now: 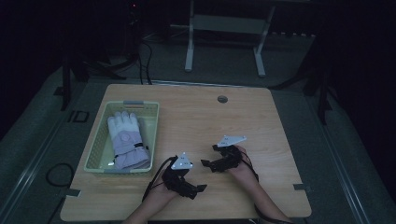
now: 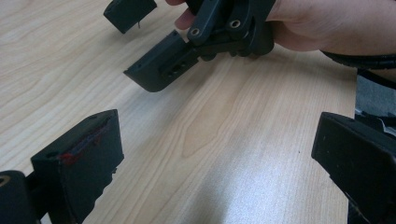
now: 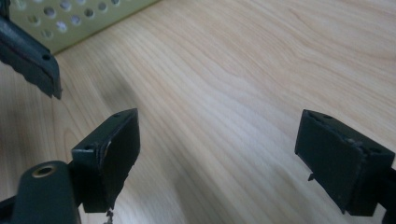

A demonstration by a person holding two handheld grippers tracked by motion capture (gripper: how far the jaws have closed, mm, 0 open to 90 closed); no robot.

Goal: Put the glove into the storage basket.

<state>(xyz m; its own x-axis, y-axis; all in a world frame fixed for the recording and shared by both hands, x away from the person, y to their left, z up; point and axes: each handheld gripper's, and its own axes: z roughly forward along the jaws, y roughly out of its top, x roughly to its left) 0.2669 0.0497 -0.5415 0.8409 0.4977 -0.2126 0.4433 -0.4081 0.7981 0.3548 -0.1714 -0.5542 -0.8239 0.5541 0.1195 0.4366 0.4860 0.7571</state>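
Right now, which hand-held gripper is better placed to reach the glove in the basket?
Left, probably. The left hand-held gripper sits just off the basket holding the glove, jaws open and empty. The right hand-held gripper lies farther across the table, also open.

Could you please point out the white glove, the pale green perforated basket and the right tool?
White glove [image 1: 125, 135], high view, palm.
Pale green perforated basket [image 1: 96, 145], high view, left wall.
Right tool [image 1: 209, 156], high view, between its jaw tips.
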